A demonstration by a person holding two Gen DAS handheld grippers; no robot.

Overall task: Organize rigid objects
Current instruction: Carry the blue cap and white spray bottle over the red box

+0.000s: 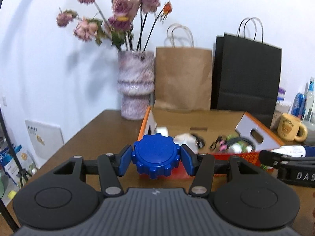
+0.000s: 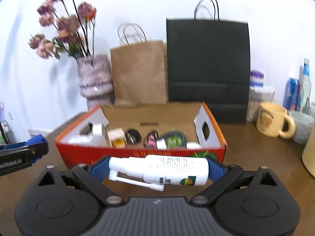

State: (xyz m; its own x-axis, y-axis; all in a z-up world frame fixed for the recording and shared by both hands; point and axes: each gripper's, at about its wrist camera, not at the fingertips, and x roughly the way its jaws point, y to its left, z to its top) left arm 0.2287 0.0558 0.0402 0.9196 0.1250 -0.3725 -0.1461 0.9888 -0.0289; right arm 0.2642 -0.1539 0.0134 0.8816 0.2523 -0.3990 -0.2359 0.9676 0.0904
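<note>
My left gripper (image 1: 155,156) is shut on a blue ridged round cap (image 1: 155,149), one blue pad on each side, held above the brown table just in front of the box. My right gripper (image 2: 157,170) is shut on a white spray bottle (image 2: 175,169) lying crosswise, gripped end to end with its nozzle on the left. Both hang before the open orange-red cardboard box (image 2: 137,154), which holds several small items such as tape rolls and little bottles. That box (image 1: 196,116) also lies ahead in the left wrist view. The left gripper's blue fingertip (image 2: 37,140) shows at the left edge.
Behind the box stand a mottled pink vase of dried flowers (image 2: 94,78), a brown paper bag (image 2: 137,72) and a black paper bag (image 2: 208,64). A yellow mug (image 2: 272,120), a grey cup and drink cans sit at the right. The table edge (image 1: 65,143) drops off at the left.
</note>
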